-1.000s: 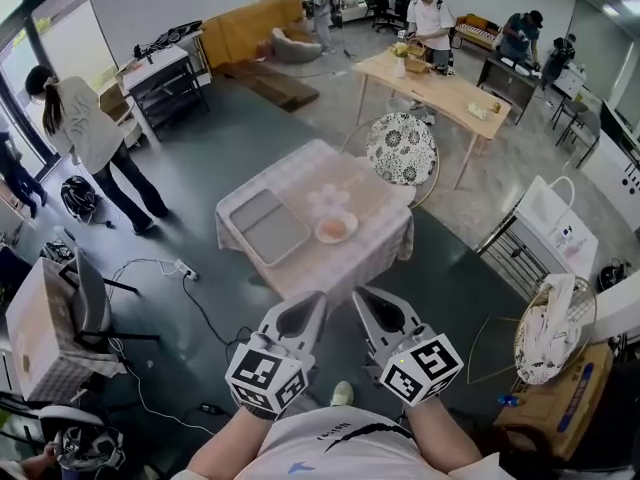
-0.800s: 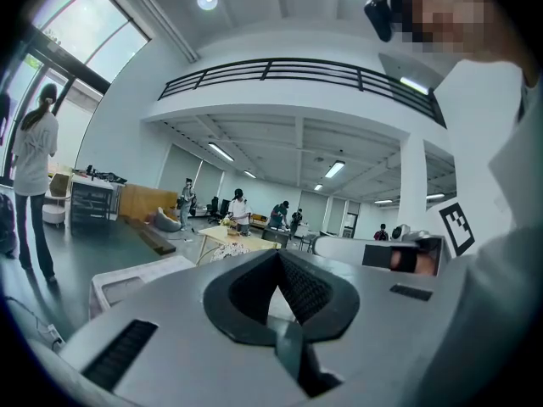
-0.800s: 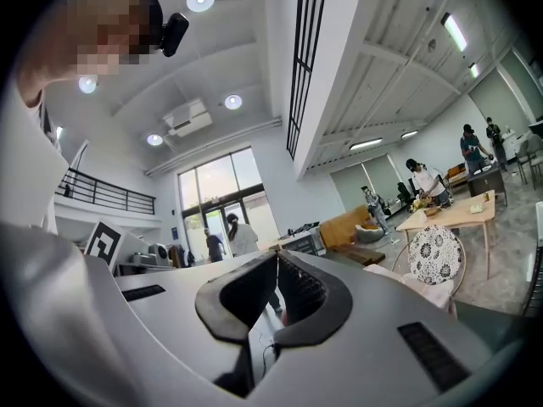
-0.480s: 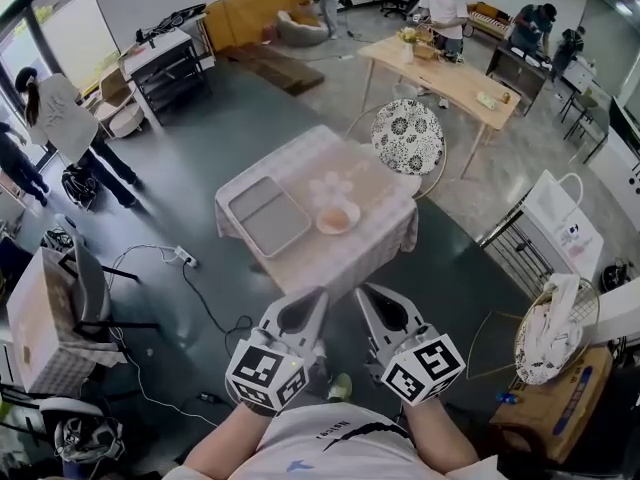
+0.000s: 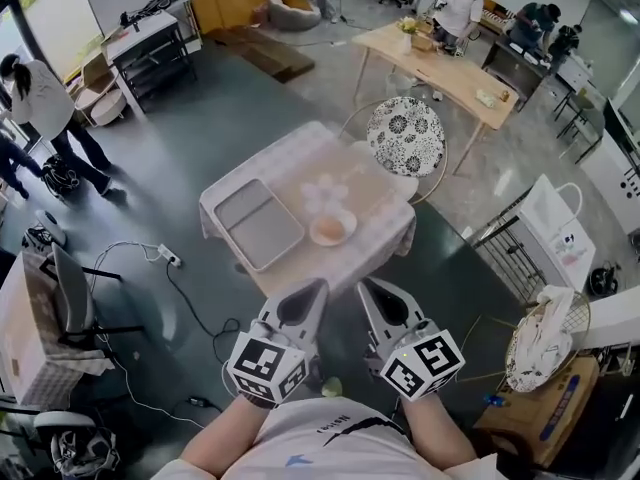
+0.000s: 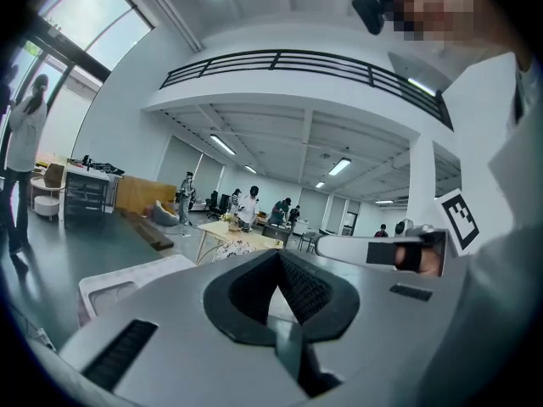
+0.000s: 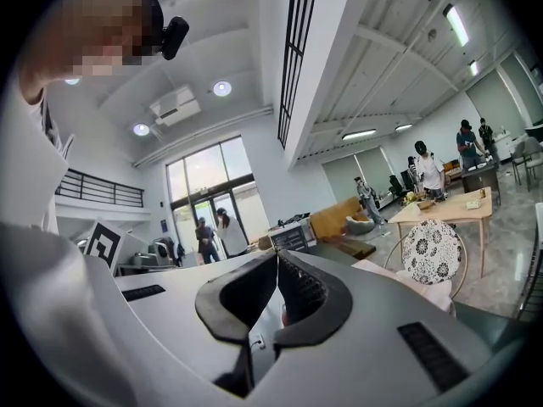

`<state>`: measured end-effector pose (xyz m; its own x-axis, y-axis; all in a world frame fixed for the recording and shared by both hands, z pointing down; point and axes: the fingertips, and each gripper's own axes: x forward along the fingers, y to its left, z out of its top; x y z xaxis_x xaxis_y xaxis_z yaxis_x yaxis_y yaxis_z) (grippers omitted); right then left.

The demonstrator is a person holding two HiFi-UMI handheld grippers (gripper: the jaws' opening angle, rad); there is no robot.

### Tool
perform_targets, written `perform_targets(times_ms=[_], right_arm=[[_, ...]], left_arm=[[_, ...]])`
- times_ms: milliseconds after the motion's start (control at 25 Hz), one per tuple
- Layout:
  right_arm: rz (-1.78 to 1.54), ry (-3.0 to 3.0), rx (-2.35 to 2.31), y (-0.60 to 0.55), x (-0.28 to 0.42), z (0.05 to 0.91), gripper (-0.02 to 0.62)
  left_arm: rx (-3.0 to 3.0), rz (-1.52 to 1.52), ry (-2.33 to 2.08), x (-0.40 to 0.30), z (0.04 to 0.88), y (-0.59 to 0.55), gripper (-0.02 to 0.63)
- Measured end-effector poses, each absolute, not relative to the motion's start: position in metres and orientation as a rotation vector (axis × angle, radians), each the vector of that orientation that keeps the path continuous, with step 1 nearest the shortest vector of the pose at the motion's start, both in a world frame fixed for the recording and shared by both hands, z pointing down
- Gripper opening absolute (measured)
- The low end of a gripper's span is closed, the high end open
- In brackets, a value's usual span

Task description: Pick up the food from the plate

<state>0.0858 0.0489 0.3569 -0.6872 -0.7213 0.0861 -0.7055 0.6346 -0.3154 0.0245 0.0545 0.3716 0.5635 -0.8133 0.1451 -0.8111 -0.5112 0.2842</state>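
Cloth-covered worktop [image 5: 378, 220], pale check pattern, seen corner-on from above.

1. Tray [image 5: 258, 223]: grey, rectangular, lying flat along the worktop's left edge. Bare.
2. Left claw [image 5: 312, 290]: closed, tips meeting, nothing between them, as confirmed in the left gripper view. Held short of the worktop's near corner, touching nothing on it. Its marker cube [image 5: 265, 368] bears black-and-white square patterns, with no letters.
3. Pale round items [image 5: 325, 193]: a small cluster at the worktop's middle, just behind the plate. Washed out against the cloth, so their kind cannot be told.
4. Plate [image 5: 314, 234]: round, pale, beside the tray's right end, near the worktop's near-right edge.
5. Food [image 5: 334, 228]: on the plate, at its centre. It is a pale orange-pink patch. Shape, piece count and texture are too small to make out.
6. Right claw [image 5: 368, 288]: closed and empty, jaws together in the right gripper view. Held beside the left claw, off the worktop's near corner, clear of the plate. It carries a second patterned cube.
7. Chair [image 5: 402, 136]: round back with a black-and-white floral print, at the worktop's far-right edge. Its seat is partly hidden by the cloth.
8. Shirt [image 5: 320, 446]: white, cut off by the lower frame edge. It has a small dark chest print, too small to read.
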Motion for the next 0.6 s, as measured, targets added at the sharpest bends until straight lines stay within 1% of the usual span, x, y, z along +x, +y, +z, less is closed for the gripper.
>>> perform_targets(times_ms=[320,600], right_arm=[[-0.528,2.821,-1.268,-0.021,0.065,0.378,0.017],[-0.558,2.865,-1.34,-0.062,0.069,0.405,0.017]], left_arm=[[2.484,0.024,-1.295,0.012,0.396,-0.019,0.006],[2.446,0.067,-1.311,0.009,0.422,-0.063,0.006]])
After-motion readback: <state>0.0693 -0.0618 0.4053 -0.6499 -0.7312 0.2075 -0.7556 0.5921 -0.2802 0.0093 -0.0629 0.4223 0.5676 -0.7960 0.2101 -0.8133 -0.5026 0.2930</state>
